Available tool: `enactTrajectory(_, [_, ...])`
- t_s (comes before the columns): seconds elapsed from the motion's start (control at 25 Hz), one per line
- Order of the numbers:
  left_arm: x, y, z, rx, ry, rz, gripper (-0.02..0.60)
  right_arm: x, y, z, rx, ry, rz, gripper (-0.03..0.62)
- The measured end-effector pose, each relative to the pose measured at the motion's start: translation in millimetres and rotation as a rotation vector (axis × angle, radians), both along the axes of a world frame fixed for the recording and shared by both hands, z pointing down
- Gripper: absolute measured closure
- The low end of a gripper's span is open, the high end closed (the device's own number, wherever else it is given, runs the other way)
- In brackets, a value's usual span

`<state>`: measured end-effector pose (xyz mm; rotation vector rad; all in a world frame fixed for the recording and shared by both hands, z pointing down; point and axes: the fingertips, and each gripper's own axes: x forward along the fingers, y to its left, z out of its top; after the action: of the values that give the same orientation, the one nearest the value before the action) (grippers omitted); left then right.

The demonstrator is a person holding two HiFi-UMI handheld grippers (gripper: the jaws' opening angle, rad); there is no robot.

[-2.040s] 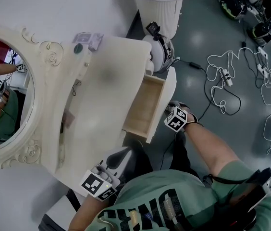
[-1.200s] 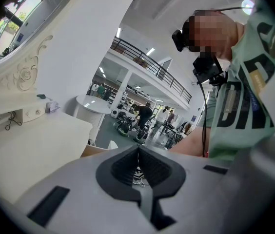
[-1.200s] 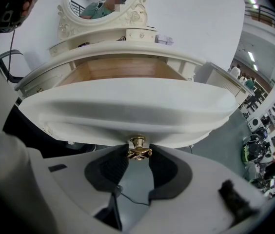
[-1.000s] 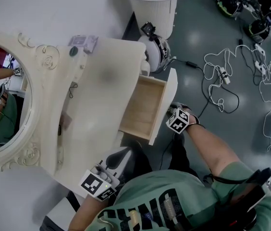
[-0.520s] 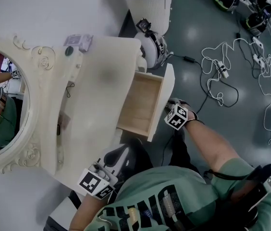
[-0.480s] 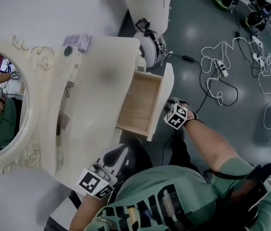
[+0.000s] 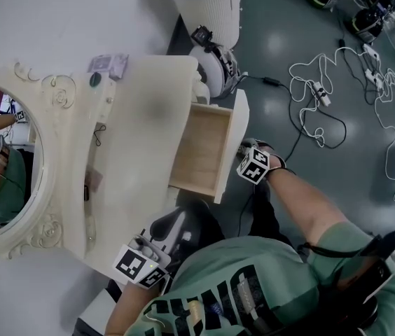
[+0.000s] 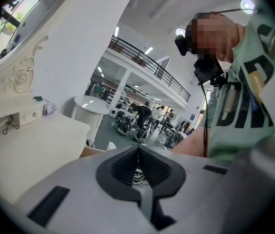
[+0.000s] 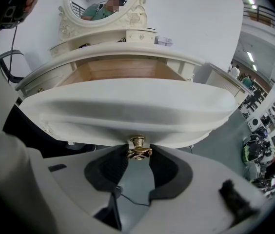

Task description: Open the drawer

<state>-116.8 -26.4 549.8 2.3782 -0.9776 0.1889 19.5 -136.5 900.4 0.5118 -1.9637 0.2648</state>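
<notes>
Head view alone gives the layout. The mirror [image 7: 1,159] is at far left and the cream surface [image 7: 138,124] lies beside it. The drawer [image 7: 208,149] is pulled well out of the surface's right edge, with its bare wooden bottom showing. Your left hand-held gripper [image 7: 164,233] sits low at the near corner of the surface, apart from the drawer. Its own view adds what the head view cannot: the two dark pads [image 8: 127,162] are pressed together with nothing between them, and they point out over the surface toward the hall. Your right hand-held gripper [image 7: 253,165] is at the drawer's front panel. Only the right gripper view shows the brass knob [image 9: 138,147] under the curved white front, with the pads closed on either side and pinching it. From above, the marker cube covers the knob and the jaws, so the grip cannot be read there. White cables [image 7: 316,107] lie scattered on the floor at far right. Small items at the back of the surface are too small to identify. The left gripper view shows only a sliver of the drawer. Compared with 2.0 s ago, the drawer was already out, both grippers are in the same places, and the whole scene has merely shifted slightly in frame.
</notes>
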Motion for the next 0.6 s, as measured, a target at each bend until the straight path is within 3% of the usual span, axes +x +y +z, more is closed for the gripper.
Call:
enactTrajectory(0.32, [22,-15,-13,0.019,0.006,0.029,0.571,12,1,-10,0.013,0.016,0.023,0.414])
enactTrajectory(0.6, [44,-30,-44,0.072,0.017,-0.001,0.571,56,14,-46,0.021,-0.026,0.013,0.415])
